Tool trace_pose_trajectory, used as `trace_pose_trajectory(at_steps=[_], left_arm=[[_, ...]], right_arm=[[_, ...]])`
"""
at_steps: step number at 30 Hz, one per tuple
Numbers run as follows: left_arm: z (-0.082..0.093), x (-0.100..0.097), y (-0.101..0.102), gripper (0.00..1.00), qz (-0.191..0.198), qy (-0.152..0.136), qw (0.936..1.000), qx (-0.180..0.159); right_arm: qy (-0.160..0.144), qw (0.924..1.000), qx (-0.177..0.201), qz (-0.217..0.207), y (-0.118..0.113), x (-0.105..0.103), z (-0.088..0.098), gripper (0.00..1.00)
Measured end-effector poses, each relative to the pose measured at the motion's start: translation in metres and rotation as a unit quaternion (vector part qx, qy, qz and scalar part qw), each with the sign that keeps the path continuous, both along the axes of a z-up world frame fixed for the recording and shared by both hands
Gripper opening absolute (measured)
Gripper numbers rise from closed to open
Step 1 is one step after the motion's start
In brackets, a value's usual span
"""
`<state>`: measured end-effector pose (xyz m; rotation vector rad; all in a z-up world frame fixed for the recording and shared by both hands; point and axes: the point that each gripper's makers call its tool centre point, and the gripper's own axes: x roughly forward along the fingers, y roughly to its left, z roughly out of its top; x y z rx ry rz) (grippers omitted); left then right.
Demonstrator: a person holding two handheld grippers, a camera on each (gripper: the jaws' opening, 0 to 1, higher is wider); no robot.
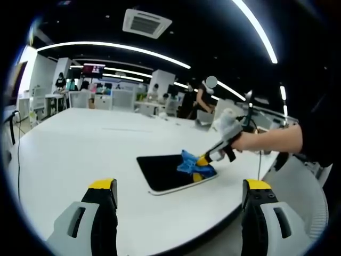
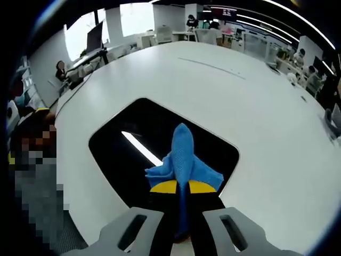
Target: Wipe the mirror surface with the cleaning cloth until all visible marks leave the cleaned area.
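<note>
We are pinching the cleaning cloth [image 2: 183, 154] in the closed right gripper [image 2: 183, 188] on the mirror [image 2: 114, 149] near the bench [image 2: 266, 106] edge, while the left gripper [image 1: 178, 193] is hanging wide open and empty, so hard strokes are risking pushing the mirror off.

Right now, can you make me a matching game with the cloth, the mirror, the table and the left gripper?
Things:
1. cloth
2. mirror
3. table
4. left gripper

Descriptions:
A. white and wide
B. blue, pinched between the right gripper's jaws
C. open, holding nothing
D. dark, lying flat, reflecting a ceiling light

Pairs: 1-B, 2-D, 3-A, 4-C
</note>
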<state>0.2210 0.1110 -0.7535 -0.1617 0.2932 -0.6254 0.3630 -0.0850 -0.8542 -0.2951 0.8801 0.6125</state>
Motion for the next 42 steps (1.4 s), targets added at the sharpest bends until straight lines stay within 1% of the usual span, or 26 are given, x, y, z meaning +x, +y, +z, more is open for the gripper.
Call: trace_pose_trajectory(at_steps=[4, 15, 24, 28, 34, 37, 42], left_arm=[[0.000, 0.000, 0.000, 0.98, 0.000, 0.001, 1.0000, 0.000], [0.000, 0.001, 0.001, 0.99, 0.004, -0.002, 1.0000, 0.003], [-0.001, 0.001, 0.001, 0.99, 0.003, 0.000, 1.0000, 0.004], [0.000, 0.002, 0.001, 0.99, 0.005, -0.001, 1.0000, 0.004], [-0.001, 0.002, 0.001, 0.99, 0.004, -0.001, 1.0000, 0.005], [0.001, 0.002, 0.003, 0.99, 0.010, -0.004, 0.9999, 0.004], [0.000, 0.002, 0.002, 0.99, 0.007, -0.004, 1.0000, 0.004]], right_arm=[[0.005, 1.0000, 0.001, -0.001, -0.001, 0.000, 0.000, 0.00], [0.001, 1.0000, 0.002, -0.009, -0.013, 0.000, 0.000, 0.00], [0.006, 0.9998, 0.014, -0.013, -0.012, 0.000, 0.000, 0.00], [0.008, 0.9998, 0.014, -0.015, -0.012, 0.001, 0.000, 0.00], [0.001, 0.9995, 0.018, -0.026, -0.012, 0.000, 0.000, 0.00], [0.002, 0.9994, 0.018, -0.030, -0.011, -0.001, 0.000, 0.00], [0.004, 0.9994, 0.014, -0.030, -0.011, -0.005, 0.000, 0.00]])
